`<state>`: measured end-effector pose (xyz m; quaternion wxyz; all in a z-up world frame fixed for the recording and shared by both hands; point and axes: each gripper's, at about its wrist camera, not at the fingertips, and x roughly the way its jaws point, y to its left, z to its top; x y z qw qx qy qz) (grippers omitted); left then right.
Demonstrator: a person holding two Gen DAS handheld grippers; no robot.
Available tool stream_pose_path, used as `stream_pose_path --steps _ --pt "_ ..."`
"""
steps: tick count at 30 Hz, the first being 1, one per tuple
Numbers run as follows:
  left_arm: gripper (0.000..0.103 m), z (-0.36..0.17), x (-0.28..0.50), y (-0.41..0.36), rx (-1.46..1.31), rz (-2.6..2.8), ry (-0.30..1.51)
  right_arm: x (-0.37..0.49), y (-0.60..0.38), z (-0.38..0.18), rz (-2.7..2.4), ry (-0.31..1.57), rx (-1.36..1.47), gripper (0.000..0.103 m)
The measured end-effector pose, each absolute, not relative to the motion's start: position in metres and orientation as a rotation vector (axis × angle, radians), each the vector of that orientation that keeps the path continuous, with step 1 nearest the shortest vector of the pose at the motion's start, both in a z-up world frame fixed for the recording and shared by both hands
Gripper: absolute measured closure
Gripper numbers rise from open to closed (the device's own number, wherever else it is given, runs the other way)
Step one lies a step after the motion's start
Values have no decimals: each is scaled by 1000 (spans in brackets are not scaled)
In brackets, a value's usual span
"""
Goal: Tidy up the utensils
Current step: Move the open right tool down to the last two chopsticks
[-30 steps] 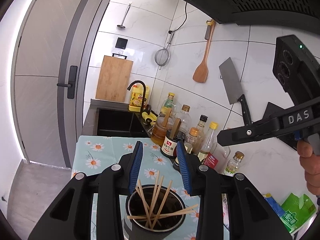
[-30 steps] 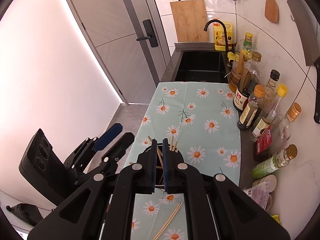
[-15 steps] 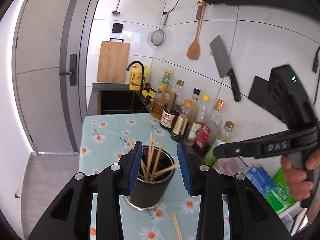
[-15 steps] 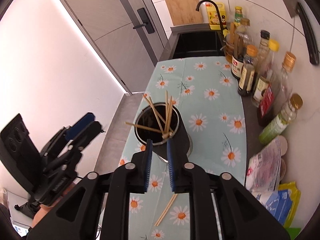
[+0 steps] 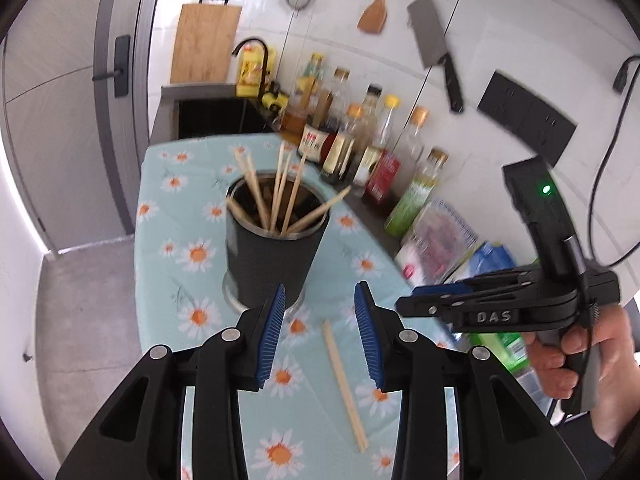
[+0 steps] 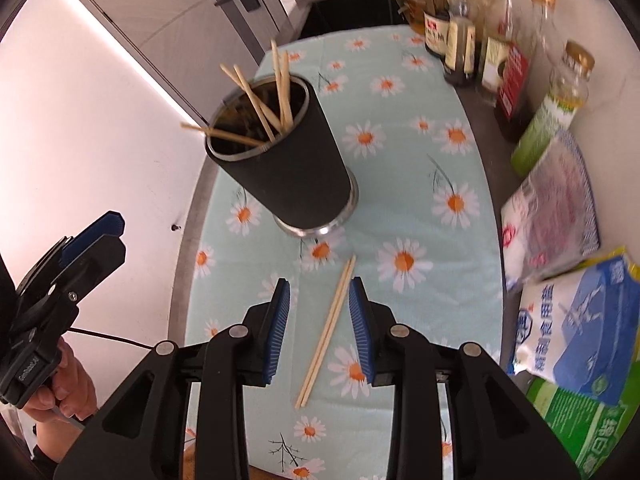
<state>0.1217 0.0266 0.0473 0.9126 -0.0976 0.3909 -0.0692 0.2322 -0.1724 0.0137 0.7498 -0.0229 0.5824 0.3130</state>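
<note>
Right gripper [image 6: 319,326], jaws open, straddles the loose chopsticks [image 6: 326,330]; best to lower squarely, then close. Left gripper [image 5: 320,334] also open, empty.

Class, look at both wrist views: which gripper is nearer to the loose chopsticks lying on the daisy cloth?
Right. The right gripper has its open fingers either side of the chopsticks; the left gripper is off to one side, nearer the holder.

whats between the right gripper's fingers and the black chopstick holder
In the right wrist view, a loose pair of chopsticks lies on the daisy tablecloth between the open right gripper and the black holder, apart from its base.
</note>
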Motion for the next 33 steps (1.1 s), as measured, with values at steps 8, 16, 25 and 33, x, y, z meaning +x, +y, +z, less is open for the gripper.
stream_pose_path --steps 8,16,25,33 --pt "68 9 122 33 -230 -194 906 225 -167 -23 621 1339 -47 71" --pt "68 -27 130 30 -225 -224 1013 229 -165 -67 546 1432 -23 71" --pt "68 -59 127 28 -205 -285 1088 232 -156 -98 497 1503 7 71" --pt "68 -78 127 34 -223 -316 1130 233 -145 -116 445 1534 -34 83"
